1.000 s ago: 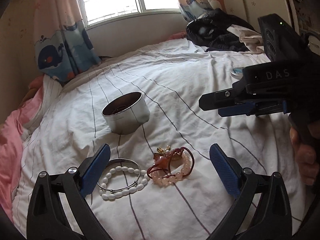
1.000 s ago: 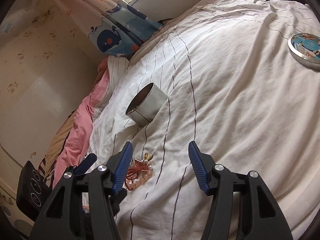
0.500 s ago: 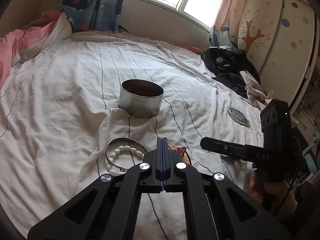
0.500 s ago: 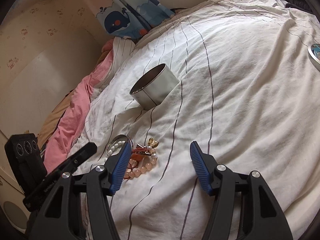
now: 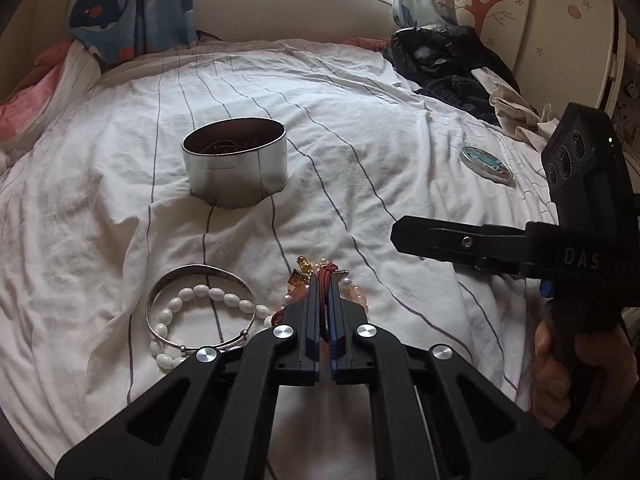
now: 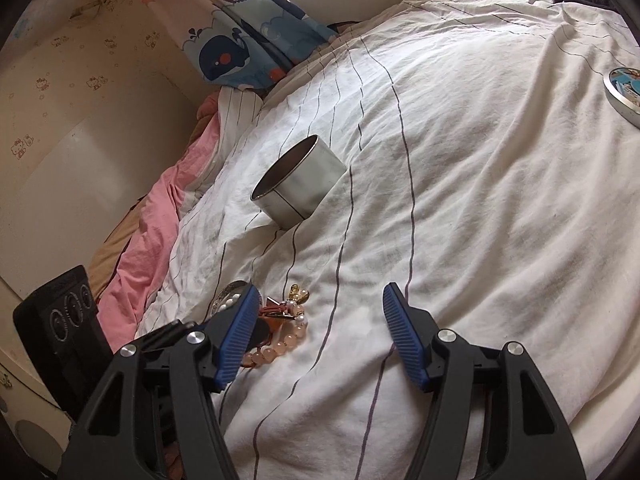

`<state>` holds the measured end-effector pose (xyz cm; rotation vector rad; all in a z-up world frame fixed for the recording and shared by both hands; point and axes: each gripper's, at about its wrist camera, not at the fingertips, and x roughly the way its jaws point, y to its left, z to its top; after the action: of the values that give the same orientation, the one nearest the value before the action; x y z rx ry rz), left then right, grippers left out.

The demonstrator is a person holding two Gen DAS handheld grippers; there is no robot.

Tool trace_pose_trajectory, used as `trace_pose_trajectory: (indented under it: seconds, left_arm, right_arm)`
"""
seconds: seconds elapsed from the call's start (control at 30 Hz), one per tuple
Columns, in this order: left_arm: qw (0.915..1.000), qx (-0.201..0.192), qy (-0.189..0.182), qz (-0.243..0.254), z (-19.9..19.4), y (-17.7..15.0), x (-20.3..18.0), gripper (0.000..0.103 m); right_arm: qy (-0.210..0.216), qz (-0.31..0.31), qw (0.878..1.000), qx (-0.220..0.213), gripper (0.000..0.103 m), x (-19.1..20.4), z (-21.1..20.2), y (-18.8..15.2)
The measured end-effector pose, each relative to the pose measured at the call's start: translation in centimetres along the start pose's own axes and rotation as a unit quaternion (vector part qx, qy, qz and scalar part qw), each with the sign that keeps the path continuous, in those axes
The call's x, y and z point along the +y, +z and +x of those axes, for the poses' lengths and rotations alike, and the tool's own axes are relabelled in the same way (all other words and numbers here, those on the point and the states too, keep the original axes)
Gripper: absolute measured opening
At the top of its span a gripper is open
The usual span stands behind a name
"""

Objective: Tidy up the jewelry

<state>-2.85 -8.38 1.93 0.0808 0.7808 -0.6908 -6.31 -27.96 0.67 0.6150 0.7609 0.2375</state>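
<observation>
My left gripper [image 5: 325, 284] is shut on the red cord of the pink bead bracelet [image 5: 356, 294], whose gold charms [image 5: 302, 268] lie just beyond the fingertips. To its left, a white bead bracelet [image 5: 208, 292] lies inside a silver bangle [image 5: 168, 284]. An open silver tin [image 5: 236, 172] stands farther back on the bed. My right gripper [image 6: 320, 296] hovers over the sheet with its jaws opening. The pink bead bracelet [image 6: 280, 346] lies by its left finger, and no pad presses on it. In the left wrist view the right gripper [image 5: 404, 238] reaches in from the right.
The tin's round lid [image 5: 486, 162] lies on the white striped sheet [image 5: 360, 112] at the right. Dark clothes [image 5: 444, 64] are heaped at the far right corner. A pink blanket [image 6: 156, 220] runs along the bed's left side. A hand [image 5: 560, 372] holds the right gripper's handle.
The left gripper went from wide open to shut, rolled and moved forward onto the pink bracelet, whose red cord now shows between its pads. The right jaws have widened a little.
</observation>
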Motion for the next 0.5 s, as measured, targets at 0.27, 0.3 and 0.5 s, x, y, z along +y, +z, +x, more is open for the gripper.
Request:
trace_pose_trajectory:
  seconds: [0.27, 0.3, 0.5]
  left_arm:
    - [0.994, -0.035, -0.031, -0.099, -4.1, -0.4, 4.4, 0.003]
    - [0.9929, -0.037, -0.031, -0.109, -4.4, -0.5, 4.8, 0.003]
    - [0.9912, -0.042, -0.024, -0.123, -5.3, -1.0, 5.8, 0.003]
  right_arm:
    - [-0.012, -0.068, 0.997, 0.041, 0.063, 2.9, 2.5, -0.2]
    - [-0.019, -0.083, 0.995, 0.054, 0.063, 3.6, 3.3, -0.3]
    - [-0.078, -0.181, 0.976, 0.098, 0.046, 6.5, 6.1, -2.0]
